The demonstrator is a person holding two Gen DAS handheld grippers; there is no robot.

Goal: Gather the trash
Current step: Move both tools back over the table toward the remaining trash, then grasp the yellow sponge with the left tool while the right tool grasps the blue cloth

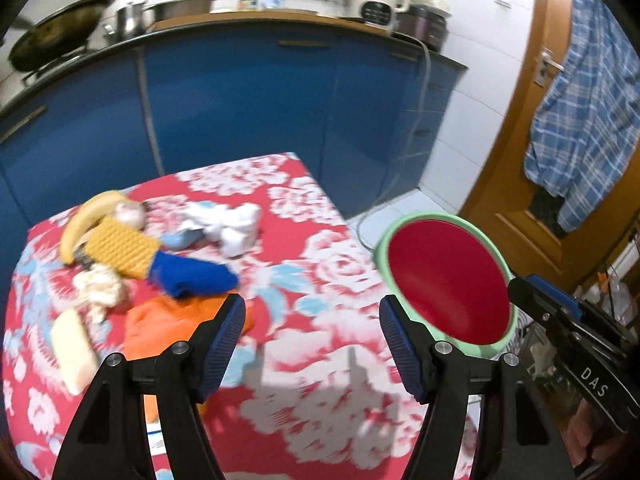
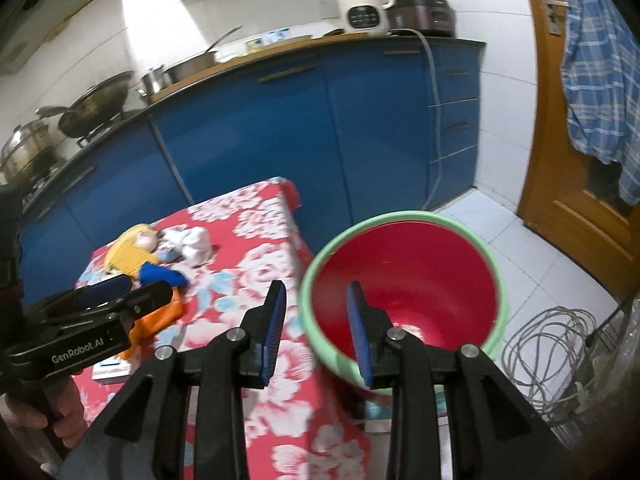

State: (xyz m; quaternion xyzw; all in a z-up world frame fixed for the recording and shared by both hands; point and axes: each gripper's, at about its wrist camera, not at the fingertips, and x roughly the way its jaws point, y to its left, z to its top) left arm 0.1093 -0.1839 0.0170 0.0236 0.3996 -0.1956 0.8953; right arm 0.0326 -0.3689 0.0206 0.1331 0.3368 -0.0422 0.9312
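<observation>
We hover 2 empty grippers over the red floral-cloth table [image 1: 320, 264]

Left gripper [image 1: 312, 340] is spread wide and right gripper [image 2: 316, 320] is parted, nothing held; 1 green-rimmed red plastic bucket [image 2: 404, 280] stands just beside the table's right edge, and about 8 blurred scraps, including 1 yellow banana peel [image 1: 90, 216] and 1 crumpled white tissue [image 1: 230, 226], cluster far-left

My left camera looks down across the red floral tablecloth [image 1: 280, 360]; my right sits further right, nearer the green-rimmed red bucket [image 2: 404, 280]. Both share these.
</observation>
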